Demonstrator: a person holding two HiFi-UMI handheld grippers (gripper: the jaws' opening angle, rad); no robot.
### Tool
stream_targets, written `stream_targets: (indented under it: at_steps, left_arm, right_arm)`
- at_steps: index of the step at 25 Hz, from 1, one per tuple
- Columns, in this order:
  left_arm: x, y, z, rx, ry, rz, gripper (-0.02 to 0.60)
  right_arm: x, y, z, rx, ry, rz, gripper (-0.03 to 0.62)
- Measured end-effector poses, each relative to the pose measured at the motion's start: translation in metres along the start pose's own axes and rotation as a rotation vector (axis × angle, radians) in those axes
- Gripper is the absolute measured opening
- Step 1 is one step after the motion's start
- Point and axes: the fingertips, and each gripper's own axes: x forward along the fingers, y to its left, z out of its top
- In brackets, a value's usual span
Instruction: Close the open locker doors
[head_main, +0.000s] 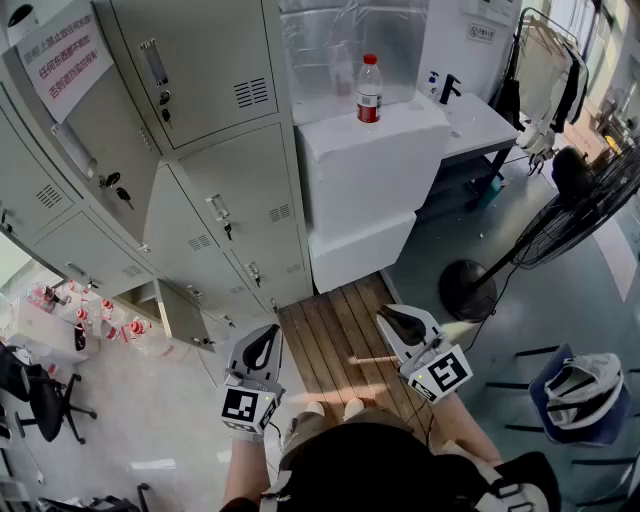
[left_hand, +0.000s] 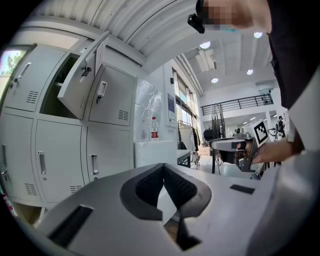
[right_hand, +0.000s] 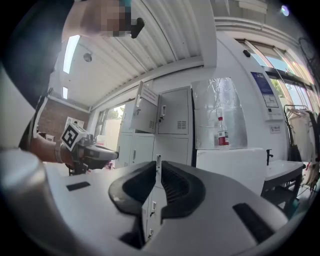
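Note:
A bank of grey lockers (head_main: 215, 170) fills the left of the head view. An upper door with a paper notice (head_main: 62, 52) stands swung open, and a low door (head_main: 184, 312) near the floor is ajar. My left gripper (head_main: 266, 340) and right gripper (head_main: 392, 320) hover over the wooden pallet, both shut and empty, well short of the lockers. In the left gripper view the jaws (left_hand: 162, 169) meet, with the open upper door (left_hand: 81, 75) up on the left. The right gripper view shows touching jaws (right_hand: 158, 165) and the same door (right_hand: 145, 106) beyond.
A white box (head_main: 372, 165) with a red-capped bottle (head_main: 369, 90) stands right of the lockers. A wooden pallet (head_main: 335, 350) lies underfoot. A floor fan (head_main: 585, 215), a grey table (head_main: 482, 122) and a blue bin holding a helmet (head_main: 580, 392) are on the right. An office chair (head_main: 45, 400) is at lower left.

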Motion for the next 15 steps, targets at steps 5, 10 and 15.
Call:
stream_targets:
  at_steps: [5,10,15]
  left_arm:
    - [-0.003,0.003,0.01,0.005,0.007,0.0,0.008]
    - [-0.004,-0.001,0.008,0.017,0.002,0.012,0.008]
    - [-0.009,-0.012,0.001,0.015,0.02,0.042,0.008]
  right_arm:
    - [0.01,0.005,0.007,0.01,-0.028,0.022,0.041]
    - [0.009,0.008,0.011,0.029,-0.046,0.04,0.041]
    - [0.001,0.004,0.008,0.07,-0.06,0.063,0.041]
